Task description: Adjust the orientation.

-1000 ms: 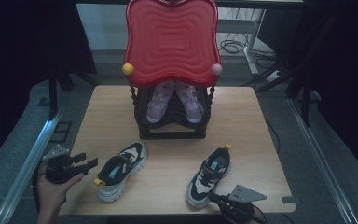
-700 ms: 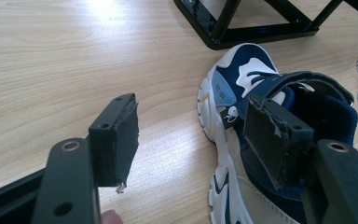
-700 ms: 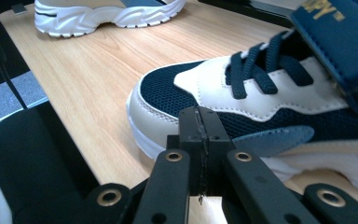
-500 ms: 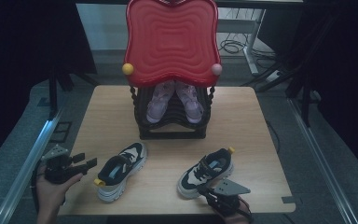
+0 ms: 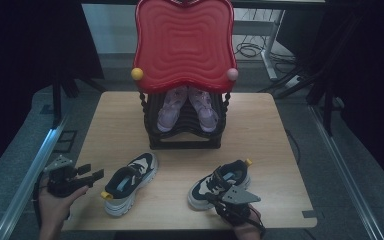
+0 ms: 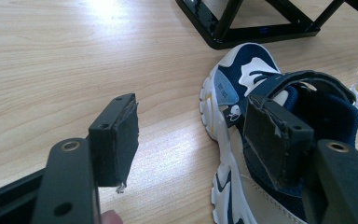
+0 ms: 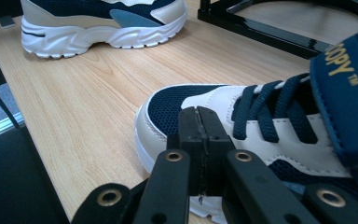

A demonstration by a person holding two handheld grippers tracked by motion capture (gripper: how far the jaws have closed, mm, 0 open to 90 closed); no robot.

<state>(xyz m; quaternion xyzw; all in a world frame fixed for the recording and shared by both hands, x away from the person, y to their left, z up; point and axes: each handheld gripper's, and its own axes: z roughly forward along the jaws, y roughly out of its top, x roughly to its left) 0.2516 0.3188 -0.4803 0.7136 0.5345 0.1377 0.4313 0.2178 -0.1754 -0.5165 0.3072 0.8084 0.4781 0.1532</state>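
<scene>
- The right gripper [image 5: 228,199] sits at the near edge of the desk [image 5: 270,130]; in the right gripper view its jaws are pressed together with nothing between them, their tips against the white toe cap of the right sneaker [image 7: 261,121], though whether they actually touch it is hard to tell.
- The hand [image 5: 247,231] holding it is cut off by the bottom of the high view, with just the knuckles showing.
- The left gripper [image 5: 94,172] hovers at the near left corner of the desk, jaws wide apart and empty; in the left gripper view the right-hand pad [image 6: 272,142] lies over the navy collar of the left sneaker [image 5: 127,182], while the other pad is above bare wood.
- The left hand [image 5: 57,202] wraps it from below, forearm running off the frame.
- The two sneakers lie well apart on the near half of the desk.
- Farther back stands a black shoe rack [image 5: 185,125] with a pair of pink shoes [image 5: 187,107], partly hidden under a red wavy tray [image 5: 184,45].
</scene>
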